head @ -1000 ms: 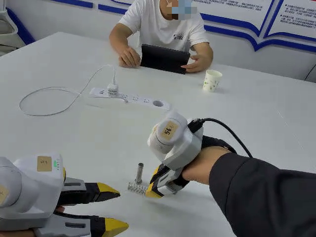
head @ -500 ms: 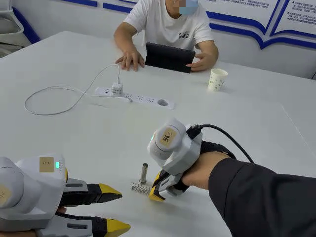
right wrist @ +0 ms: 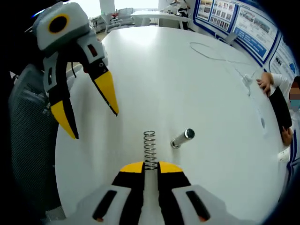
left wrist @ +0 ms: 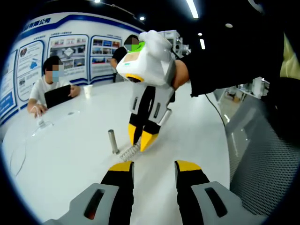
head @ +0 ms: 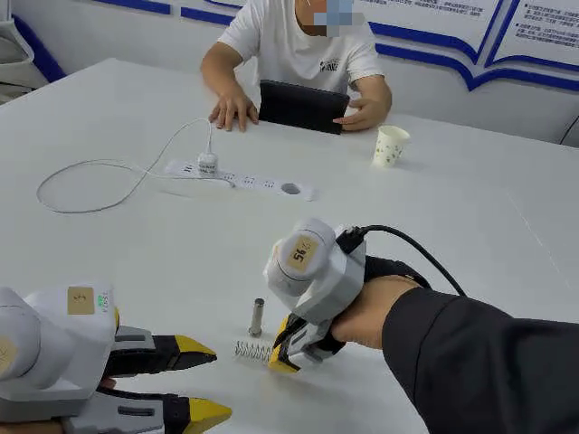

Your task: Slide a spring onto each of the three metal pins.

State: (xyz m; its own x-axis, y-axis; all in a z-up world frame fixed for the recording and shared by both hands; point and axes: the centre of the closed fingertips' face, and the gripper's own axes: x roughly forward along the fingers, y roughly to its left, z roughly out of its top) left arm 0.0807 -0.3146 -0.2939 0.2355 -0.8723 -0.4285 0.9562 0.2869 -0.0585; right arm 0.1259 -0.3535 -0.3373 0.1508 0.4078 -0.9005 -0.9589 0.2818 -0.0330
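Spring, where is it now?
Head view, low centre: the spring sticks out leftward from the right gripper, which pinches one end, in front of the pin.

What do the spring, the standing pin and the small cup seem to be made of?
The spring looks like thin bare steel wire: grey, shiny coils. The pin seems to be solid metal, with a dull silvery finish and a brighter flat end. The cup is probably paper: matt white, with a thin rim and a faint printed pattern, though thin plastic cannot be excluded.
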